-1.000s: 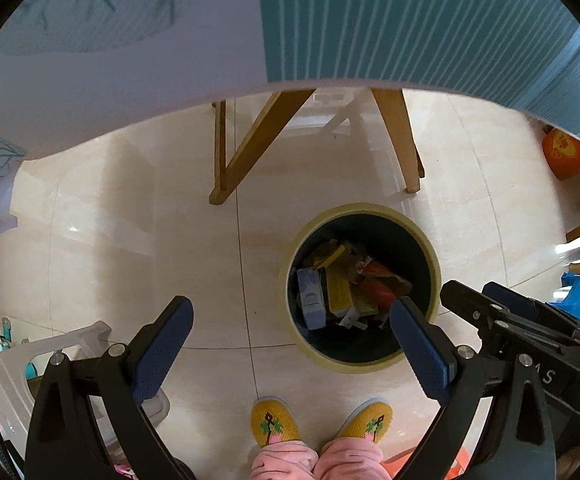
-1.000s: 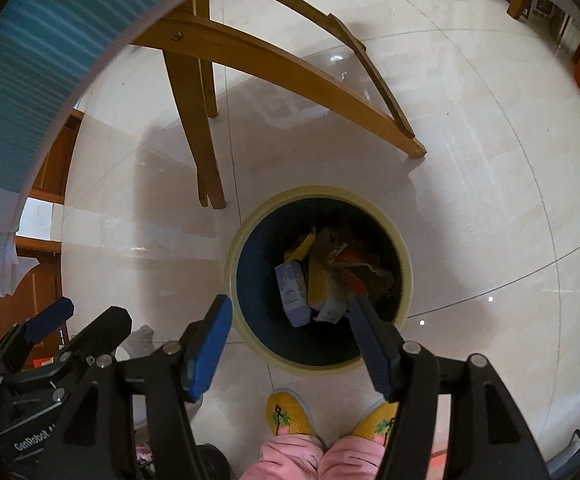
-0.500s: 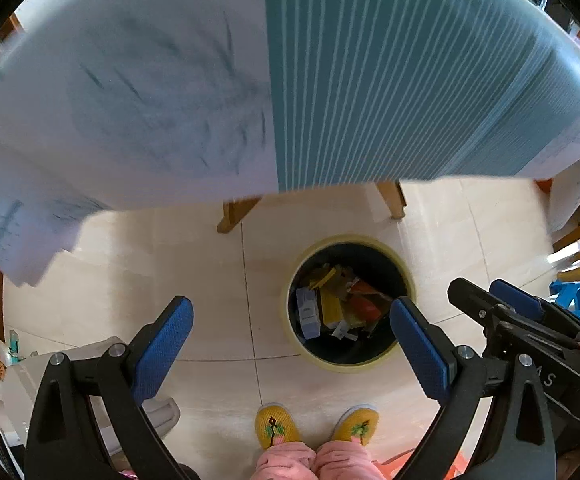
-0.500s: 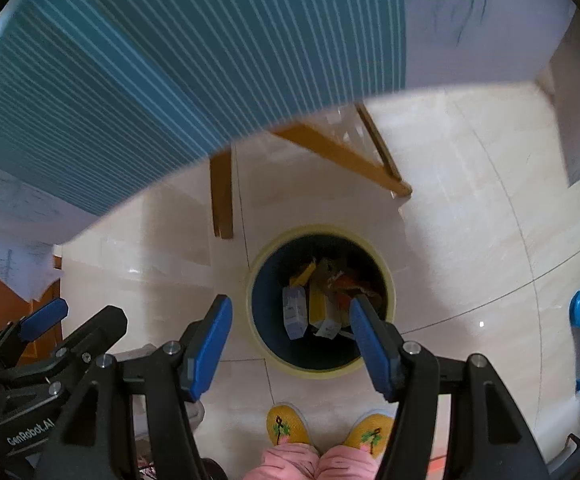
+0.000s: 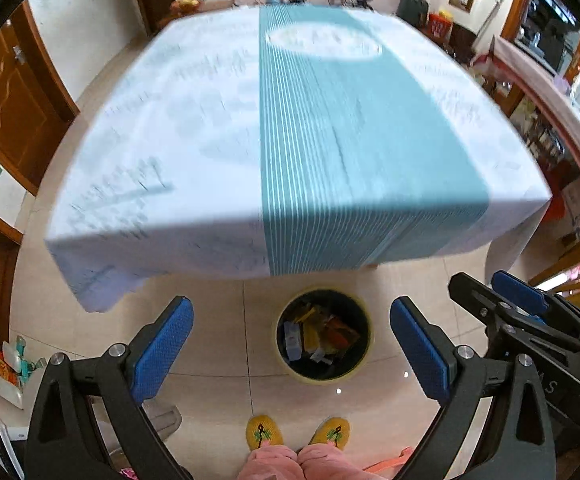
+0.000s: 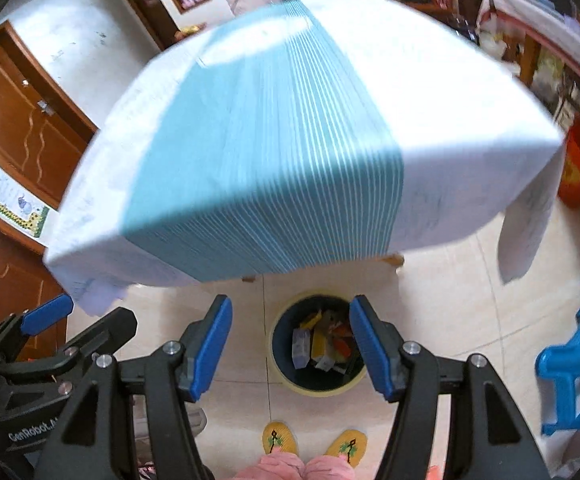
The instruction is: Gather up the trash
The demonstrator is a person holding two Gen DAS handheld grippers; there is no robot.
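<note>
Both grippers hang in the air over the tiled floor (image 5: 218, 304) with their blue pads spread wide and nothing between them: the left gripper (image 5: 290, 354) frames the trash bin (image 5: 323, 336) low in the centre of its view, and the right gripper (image 6: 290, 350) does the same with the bin (image 6: 317, 350) in its own. The bin stands on the floor just in front of the near edge of the table (image 5: 290, 140), clear of it, with bare tile on either side. Its dark inside holds a heap of trash (image 5: 317, 338) (yellow, red and pale wrappers or small boxes, too small to tell apart). The table fills the upper half of each frame under a white and teal striped cloth (image 6: 274, 152), whose hanging edge hides all but the feet of the wooden legs. Much of the cloth is smeared by blur, so its faint print cannot be read. Yellow slippers (image 5: 297, 432) and pink trouser cuffs are cut off at the bottom edge. A blue plastic stool (image 6: 573, 368) is cropped at the right of the right view.
</note>
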